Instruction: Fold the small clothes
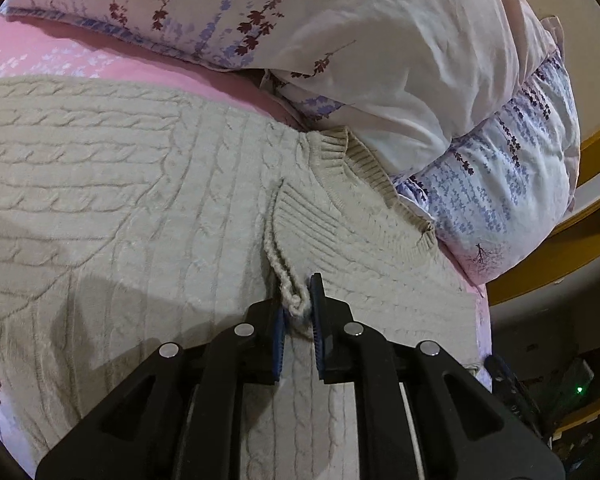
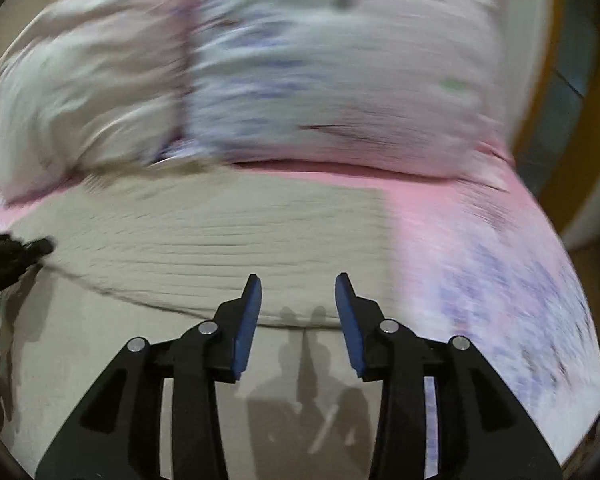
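Left gripper (image 1: pixel 298 312) was pinched on a fold of the knit sweater (image 1: pixel 120 200), which lay flat on the pink sheet (image 1: pixel 236 88) beside the pillows (image 1: pixel 380 40); right gripper (image 2: pixel 298 312) hung spread, empty; judgement: lift low, keep tension, avoid snagging yarn.

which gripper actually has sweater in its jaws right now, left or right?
The left gripper: its pads pinch a folded edge of the beige cable-knit sweater. The right gripper hangs open above the knit, nothing between its pads.
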{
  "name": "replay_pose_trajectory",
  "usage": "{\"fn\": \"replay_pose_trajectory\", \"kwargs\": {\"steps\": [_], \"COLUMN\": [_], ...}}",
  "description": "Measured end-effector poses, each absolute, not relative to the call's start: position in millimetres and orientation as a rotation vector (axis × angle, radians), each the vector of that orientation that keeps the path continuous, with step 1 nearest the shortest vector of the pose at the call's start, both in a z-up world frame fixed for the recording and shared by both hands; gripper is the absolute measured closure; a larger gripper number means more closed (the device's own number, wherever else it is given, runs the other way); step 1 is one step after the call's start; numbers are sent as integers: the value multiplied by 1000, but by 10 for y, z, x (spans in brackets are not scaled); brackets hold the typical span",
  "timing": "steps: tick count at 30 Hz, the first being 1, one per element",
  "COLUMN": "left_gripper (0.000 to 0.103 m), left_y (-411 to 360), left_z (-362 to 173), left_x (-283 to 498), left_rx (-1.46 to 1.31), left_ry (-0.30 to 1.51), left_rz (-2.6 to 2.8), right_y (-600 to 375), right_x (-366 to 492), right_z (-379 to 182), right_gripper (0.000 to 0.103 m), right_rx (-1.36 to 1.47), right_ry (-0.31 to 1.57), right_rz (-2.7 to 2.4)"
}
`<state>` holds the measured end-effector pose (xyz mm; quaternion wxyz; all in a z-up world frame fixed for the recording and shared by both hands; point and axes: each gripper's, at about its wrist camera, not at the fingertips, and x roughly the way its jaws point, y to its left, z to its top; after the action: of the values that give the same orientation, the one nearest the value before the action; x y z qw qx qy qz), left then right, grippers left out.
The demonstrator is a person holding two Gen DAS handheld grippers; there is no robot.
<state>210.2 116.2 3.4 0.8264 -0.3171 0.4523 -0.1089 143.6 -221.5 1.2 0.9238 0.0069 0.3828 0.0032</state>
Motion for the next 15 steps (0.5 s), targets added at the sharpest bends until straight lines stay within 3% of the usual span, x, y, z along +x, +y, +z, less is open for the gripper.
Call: {"fn": "replay_pose_trajectory", "kwargs": {"steps": [5, 9, 15], "left_gripper": [81, 49, 48], "left_y": [1347, 1897, 3199], "left_z": [156, 383, 447], "left_x": [1862, 1375, 781], "left_rx": [-649, -598, -703], "left_ry": [939, 855, 746], "left_rz": [-254, -175, 150], "right_y": [-1233, -889, -943], "right_x": [1762, 1929, 2001], "right_z": [-140, -250, -328], "right_gripper": [61, 48, 25], "right_rx": [-93, -134, -115], "right_ry": [825, 843, 865], "right_rz": [164, 176, 128]}}
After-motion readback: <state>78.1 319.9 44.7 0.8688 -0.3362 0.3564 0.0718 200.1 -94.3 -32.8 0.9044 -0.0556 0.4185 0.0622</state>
